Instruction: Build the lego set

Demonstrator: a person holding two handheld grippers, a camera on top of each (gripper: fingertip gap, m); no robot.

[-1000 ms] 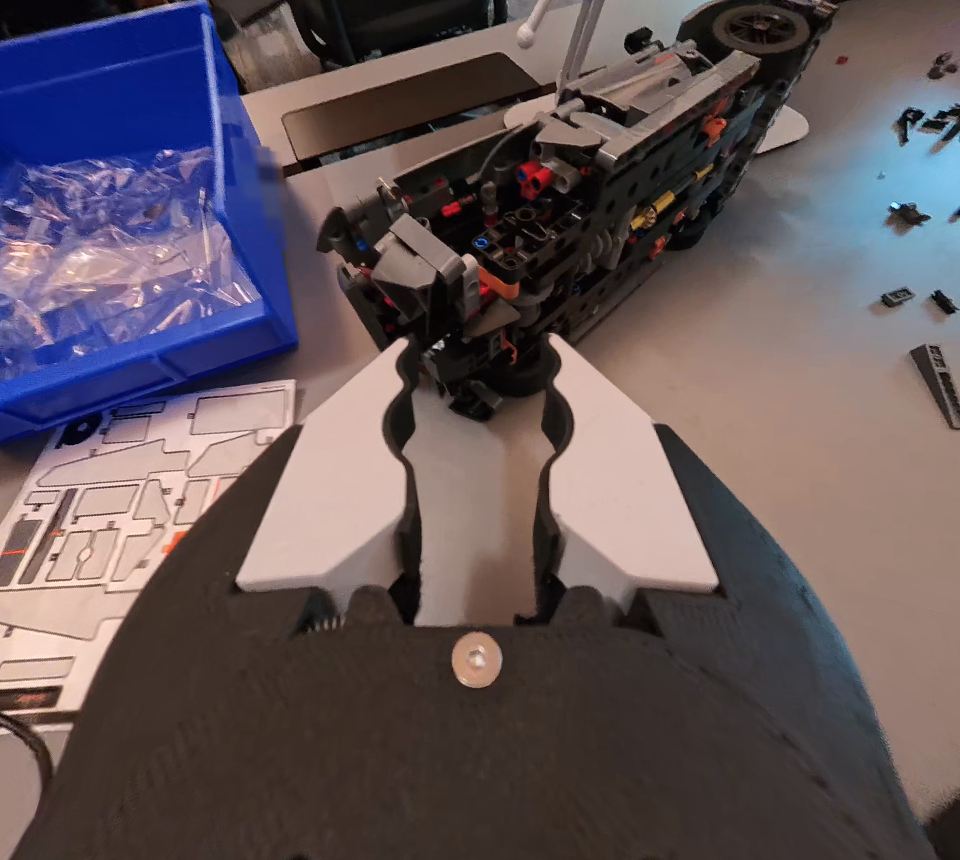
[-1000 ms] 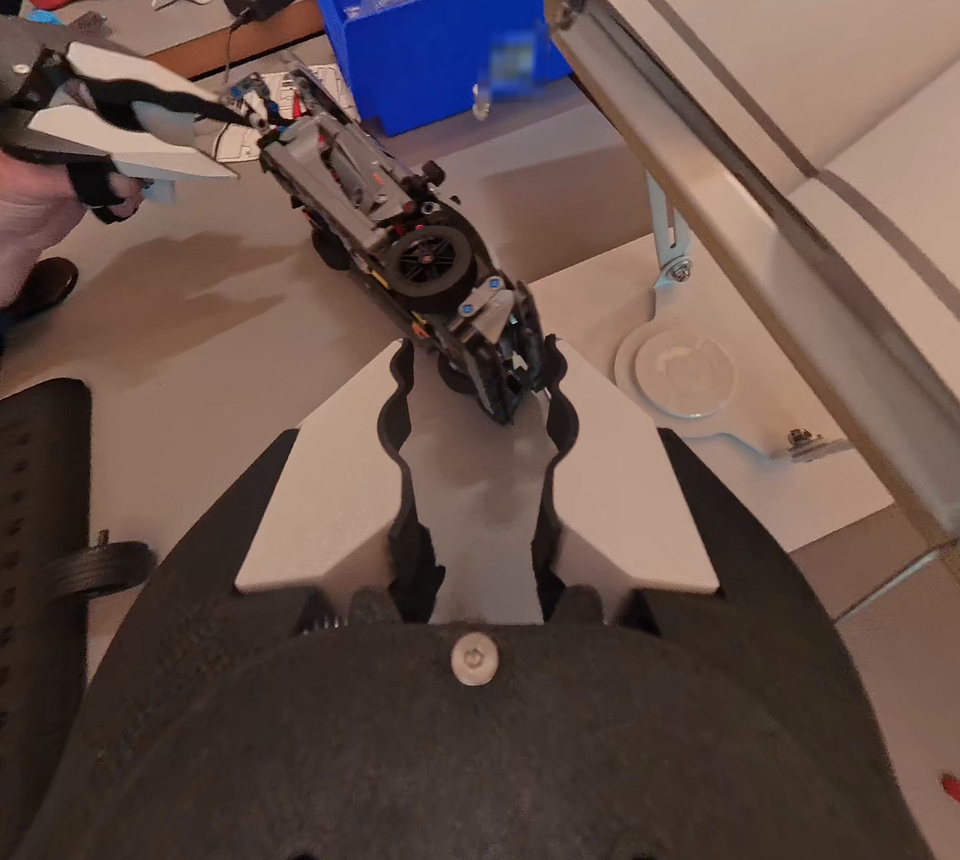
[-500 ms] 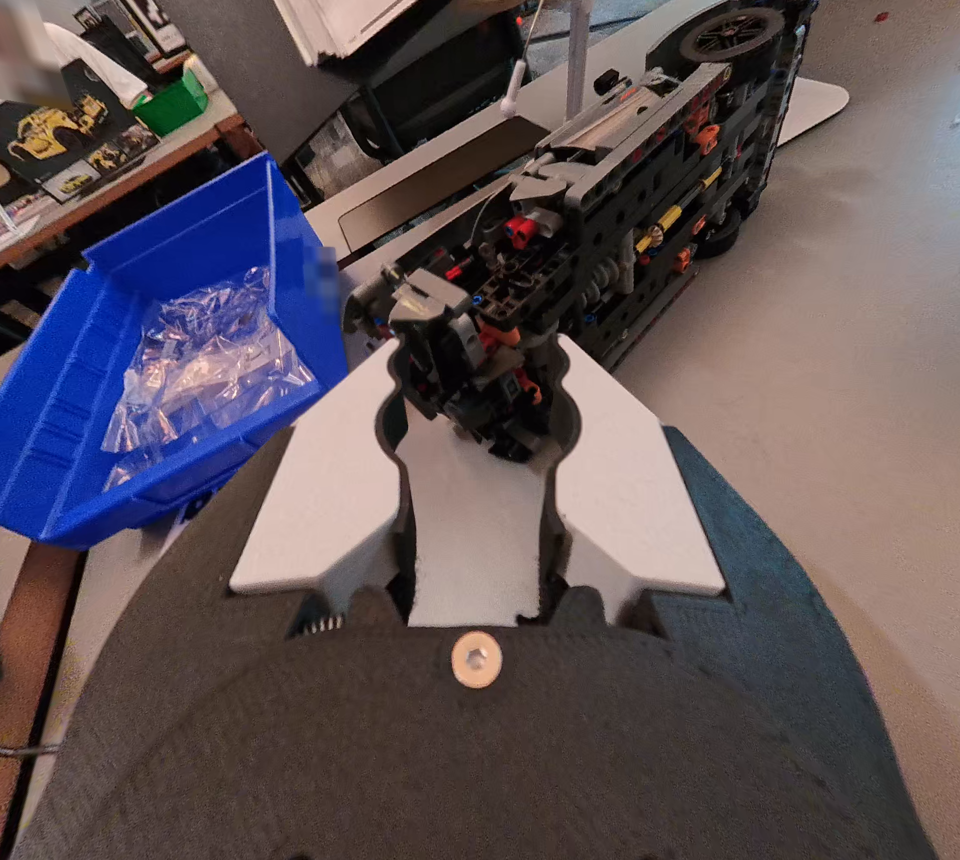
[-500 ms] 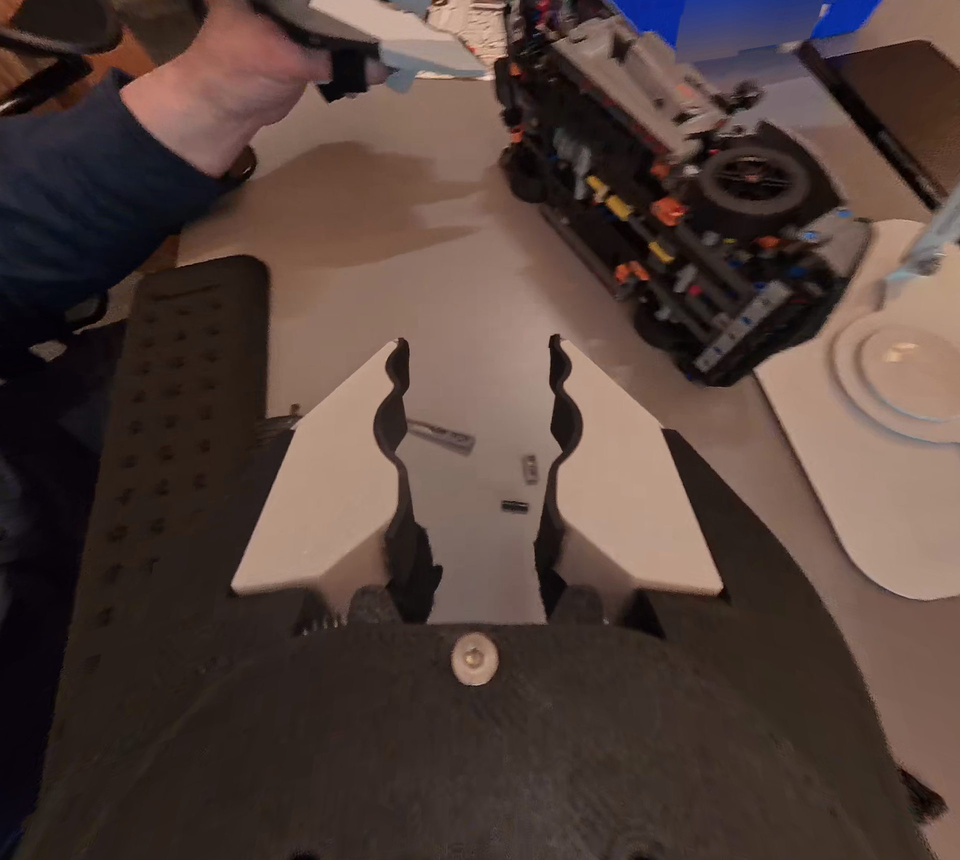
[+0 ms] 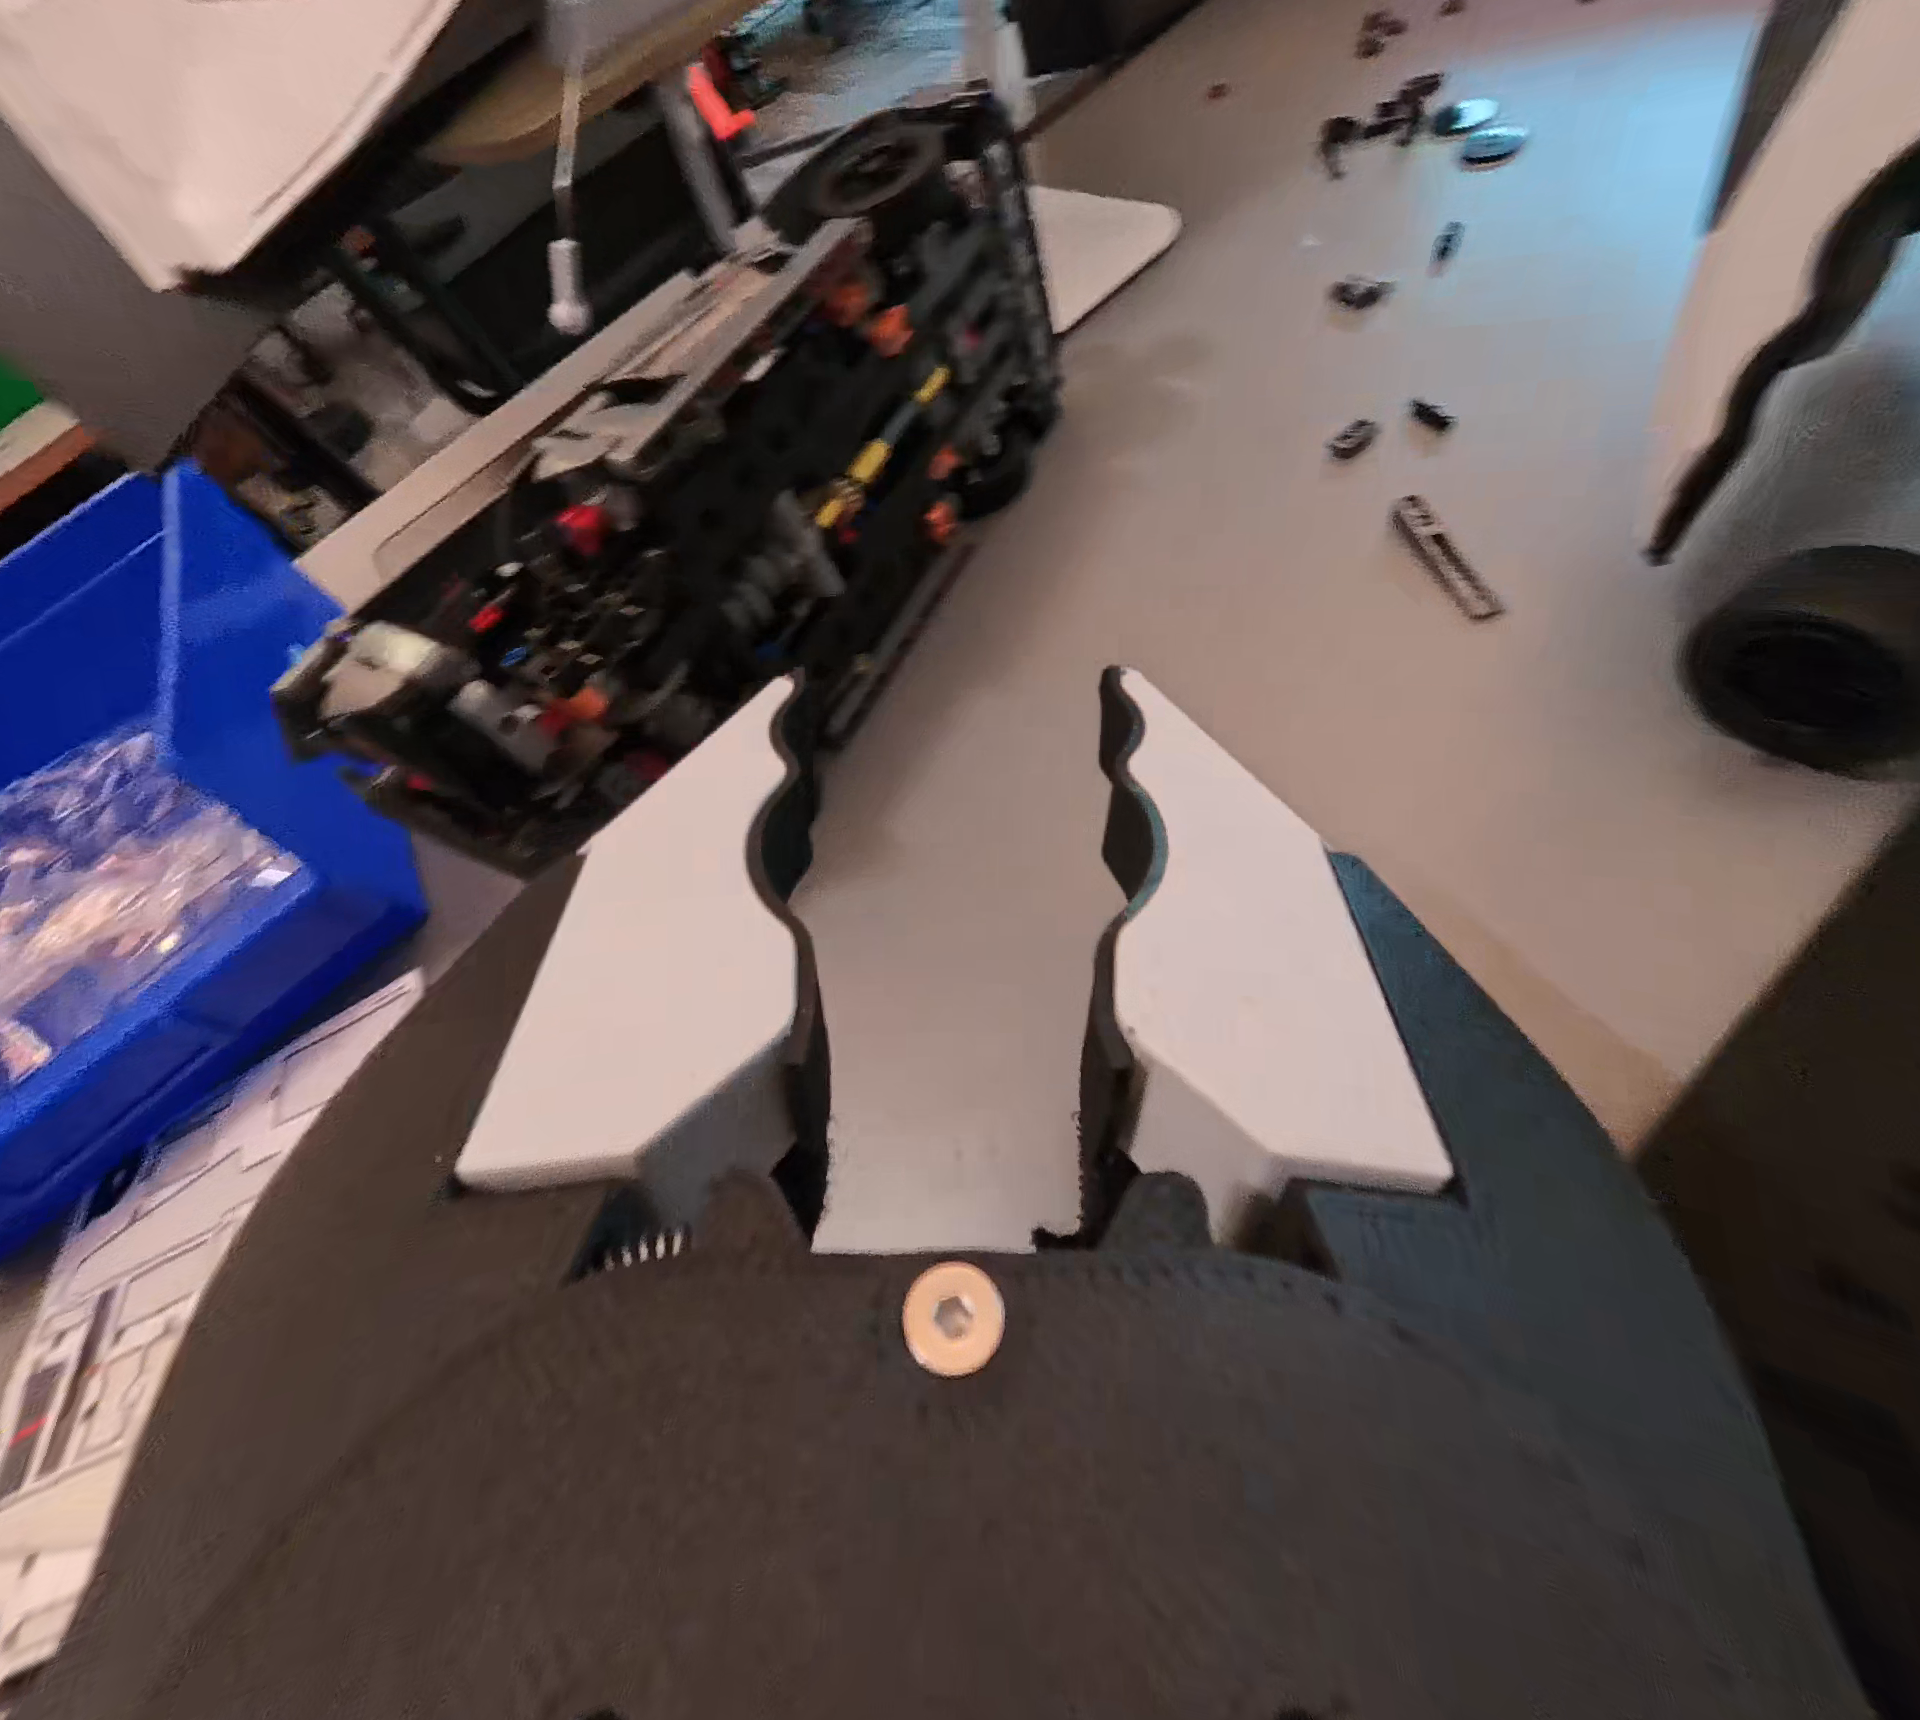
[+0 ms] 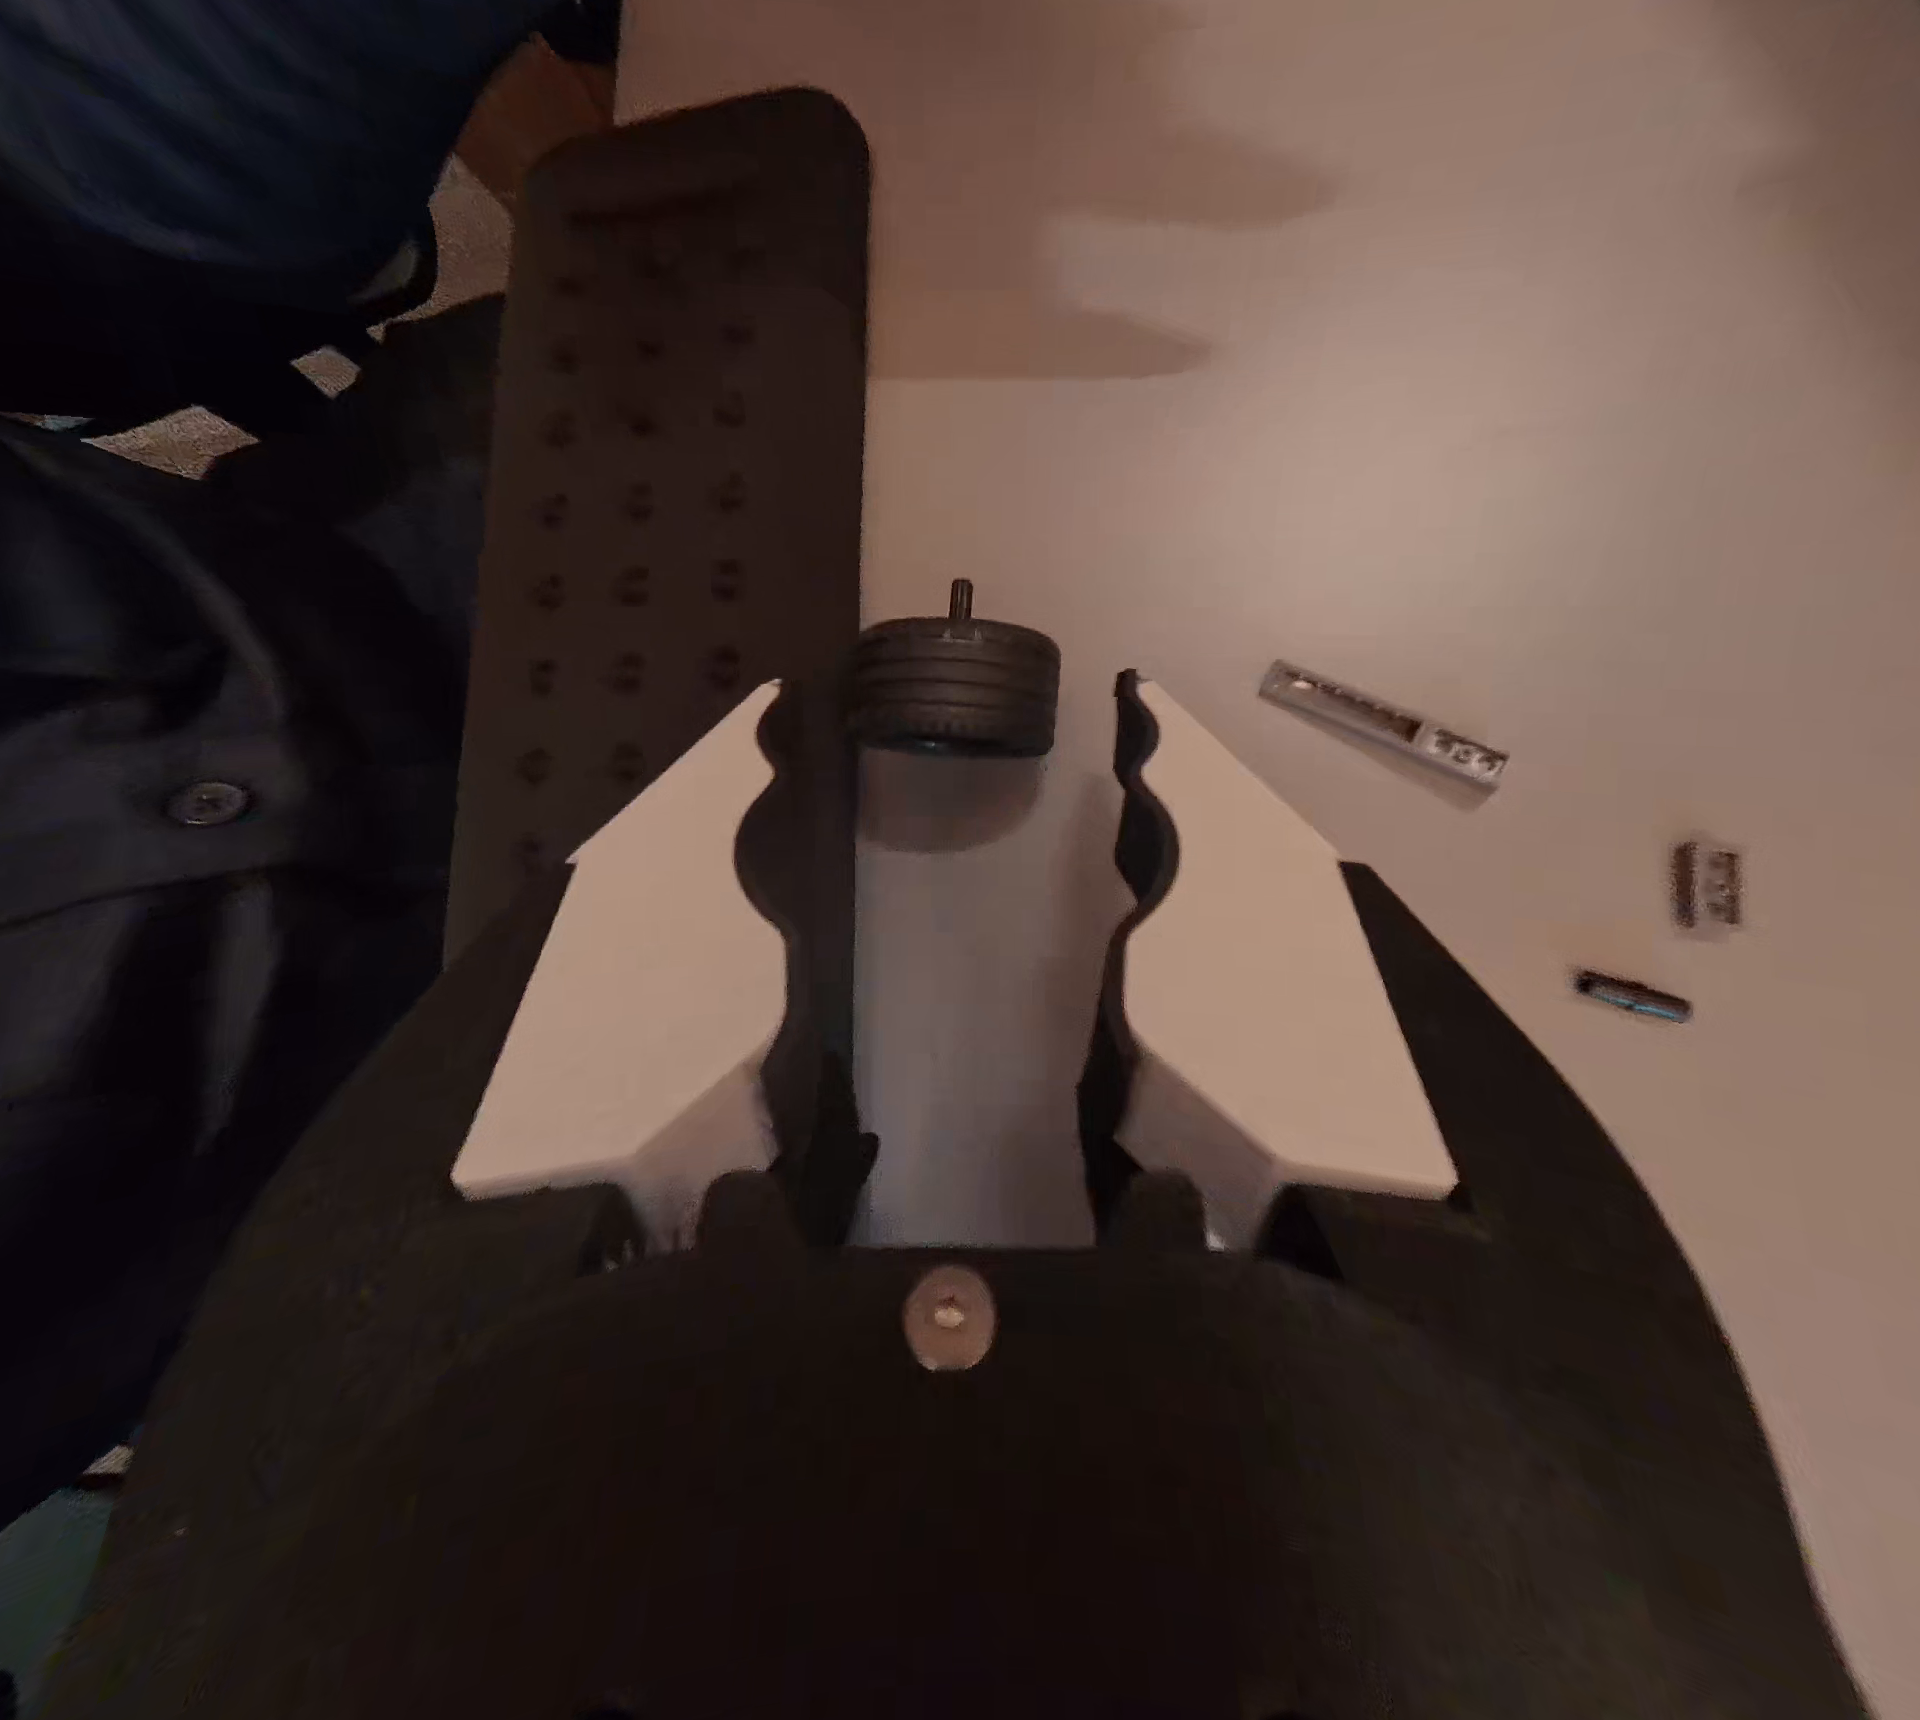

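- Left wrist view: left claw [image 5: 951, 704] hangs released over the grey worktop [image 5: 1195, 735], nothing between its tips.
- Lego car [image 5: 675, 527] lies on its side just ahead and left, clear of the claw.
- Blue bin [image 5: 177, 735] at the left holds clear plastic bags [image 5: 114, 849]; beside it a sticker sheet [image 5: 156, 1255], its print blurred.
- Loose pieces [image 5: 1382, 434] are scattered to the right.
- Right wrist view: right claw [image 6: 951, 688] is spread wide, with a black wheel [image 6: 954, 699] between its tips, untouched on both sides.
- Grey beam [image 6: 1382, 733] lies to the right.
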